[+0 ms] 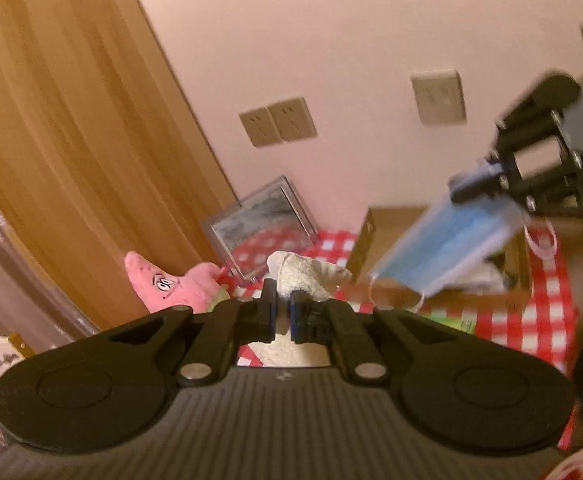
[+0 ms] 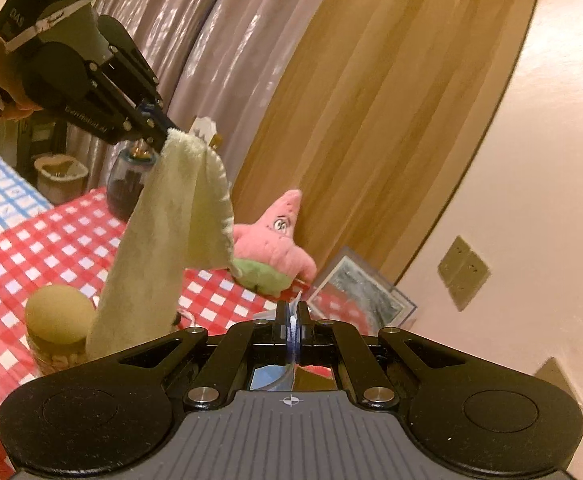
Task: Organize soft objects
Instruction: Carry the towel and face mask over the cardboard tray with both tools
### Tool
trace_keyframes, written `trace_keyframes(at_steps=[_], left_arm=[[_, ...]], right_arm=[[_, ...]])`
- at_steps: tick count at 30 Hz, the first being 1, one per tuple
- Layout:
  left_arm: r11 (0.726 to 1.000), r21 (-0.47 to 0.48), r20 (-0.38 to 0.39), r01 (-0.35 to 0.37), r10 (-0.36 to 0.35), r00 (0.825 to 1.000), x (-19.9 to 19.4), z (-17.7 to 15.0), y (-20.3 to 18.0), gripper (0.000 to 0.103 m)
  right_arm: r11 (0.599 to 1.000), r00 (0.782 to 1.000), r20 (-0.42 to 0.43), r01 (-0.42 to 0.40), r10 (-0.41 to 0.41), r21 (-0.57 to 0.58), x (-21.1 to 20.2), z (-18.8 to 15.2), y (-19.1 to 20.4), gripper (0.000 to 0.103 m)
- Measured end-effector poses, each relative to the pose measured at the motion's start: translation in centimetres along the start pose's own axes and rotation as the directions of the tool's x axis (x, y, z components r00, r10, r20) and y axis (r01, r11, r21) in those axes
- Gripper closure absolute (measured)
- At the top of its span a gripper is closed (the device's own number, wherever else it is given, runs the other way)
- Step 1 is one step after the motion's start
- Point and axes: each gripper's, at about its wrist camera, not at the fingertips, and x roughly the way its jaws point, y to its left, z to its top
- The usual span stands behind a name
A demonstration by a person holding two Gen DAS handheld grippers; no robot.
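A pale wall [image 1: 371, 40] with socket plates, a wooden panel [image 1: 51, 120] and a glossy curtain [image 2: 195, 40] close in a table under a red-checked cloth [image 2: 43, 240]. On it a cardboard box [image 1: 379, 236] stands near the wall, a clear case [image 1: 267, 224] leans by the panel, and a pink star plush [image 2: 275, 244] sits against the wood. The left gripper [image 1: 282, 310] is clamped on a cream towel [image 2: 163, 240] hanging clear above the cloth. The right gripper [image 2: 292, 322] pinches a blue face mask [image 1: 447, 244] over the box.

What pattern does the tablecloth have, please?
Red and white checks on the tablecloth, clearest in the right wrist view.
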Motion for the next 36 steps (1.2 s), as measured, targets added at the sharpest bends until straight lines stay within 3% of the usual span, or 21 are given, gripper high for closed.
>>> trace_keyframes(at_steps=[6, 11, 24, 29, 36], left_arm=[[0.991, -0.130, 0.027, -0.027, 0.031, 0.999, -1.7, 4.4, -1.4, 0.097], [0.981, -0.193, 0.027, -0.012, 0.017, 0.999, -1.0, 7.6, -3.6, 0.097], [0.963, -0.261, 0.039, 0.058, -0.050, 0.998, 10.0, 13.5, -11.2, 0.097], [0.943, -0.328, 0.031, 0.065, -0.058, 0.998, 15.7, 12.8, -12.3, 0.097], [0.923, -0.372, -0.098, 0.097, -0.143, 0.985, 22.9, 8.4, -15.0, 0.084]], right_arm=[[0.999, 0.999, 0.014, 0.029, -0.029, 0.044, -3.0, -0.1, -2.7, 0.102], [0.995, 0.997, 0.011, 0.073, -0.074, 0.066, -5.1, -1.0, -5.3, 0.102], [0.974, 0.985, -0.049, 0.170, -0.164, 0.151, -5.5, -5.9, -13.0, 0.102], [0.968, 0.986, -0.079, 0.163, -0.150, 0.190, -4.1, -8.4, -13.8, 0.102], [0.961, 0.981, -0.166, 0.143, -0.105, 0.237, -0.8, -12.9, -13.5, 0.102]])
